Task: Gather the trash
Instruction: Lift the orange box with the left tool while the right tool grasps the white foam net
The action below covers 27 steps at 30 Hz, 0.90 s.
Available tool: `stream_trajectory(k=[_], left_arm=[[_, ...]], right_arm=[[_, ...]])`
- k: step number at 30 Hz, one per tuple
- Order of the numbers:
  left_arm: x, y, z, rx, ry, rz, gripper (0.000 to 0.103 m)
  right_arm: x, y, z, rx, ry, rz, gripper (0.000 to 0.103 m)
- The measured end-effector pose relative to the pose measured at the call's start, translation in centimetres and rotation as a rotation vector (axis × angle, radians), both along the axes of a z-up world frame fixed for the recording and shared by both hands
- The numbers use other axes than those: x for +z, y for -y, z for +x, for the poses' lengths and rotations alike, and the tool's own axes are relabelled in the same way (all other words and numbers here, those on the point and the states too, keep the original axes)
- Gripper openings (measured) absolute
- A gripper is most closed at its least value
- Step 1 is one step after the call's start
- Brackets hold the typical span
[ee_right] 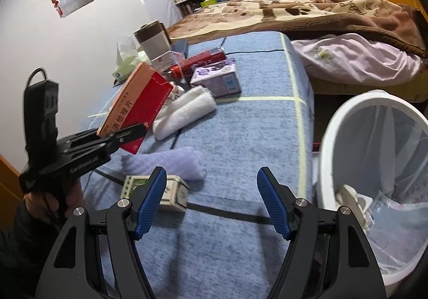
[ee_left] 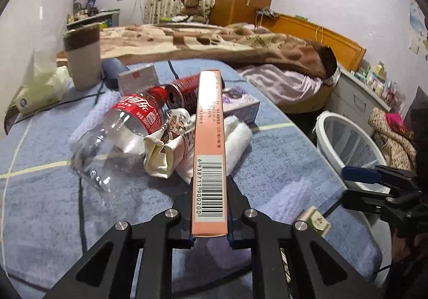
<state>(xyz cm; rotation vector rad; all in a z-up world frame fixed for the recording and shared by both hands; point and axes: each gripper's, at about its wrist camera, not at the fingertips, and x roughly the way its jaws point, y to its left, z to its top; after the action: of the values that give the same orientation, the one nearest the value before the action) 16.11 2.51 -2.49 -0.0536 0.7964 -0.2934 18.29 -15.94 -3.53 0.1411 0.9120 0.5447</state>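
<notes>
While the left gripper is clamped on a slim box with a peach, barcoded edge above the blue table, its red face is seen beside the wide-spread, empty right gripper near the bin.

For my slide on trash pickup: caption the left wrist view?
Left gripper clamps a pink box above bedside clutter.

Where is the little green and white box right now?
In the right wrist view the little green and white box lies on the blue blanket, just behind the right gripper's left finger and beside the pale purple cloth.
</notes>
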Motion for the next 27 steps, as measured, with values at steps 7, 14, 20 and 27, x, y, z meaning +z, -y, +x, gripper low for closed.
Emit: stream_trajectory(k=[7, 14, 20, 27], left_arm=[[1.0, -1.9, -2.3, 0.065, 0.015, -0.026, 0.016], [0.8, -3.1, -3.4, 0.091, 0.005, -0.041, 0.016], [0.8, -3.4, -3.7, 0.089, 0.009, -0.045, 0.016], [1.5, -2.5, -4.1, 0.083, 0.023, -0.044, 0.016]], right_arm=[[-0.6, -2.7, 1.8, 0.085, -0.045, 0.014, 0.057], [-2.0, -4.1, 3.4, 0.107, -0.111, 0.013, 0.027], [-1.3, -3.6, 2.9, 0.079, -0.069, 0.006, 0.008], [0.2, -1.8, 2.2, 0.024, -0.014, 0.02, 0.008]])
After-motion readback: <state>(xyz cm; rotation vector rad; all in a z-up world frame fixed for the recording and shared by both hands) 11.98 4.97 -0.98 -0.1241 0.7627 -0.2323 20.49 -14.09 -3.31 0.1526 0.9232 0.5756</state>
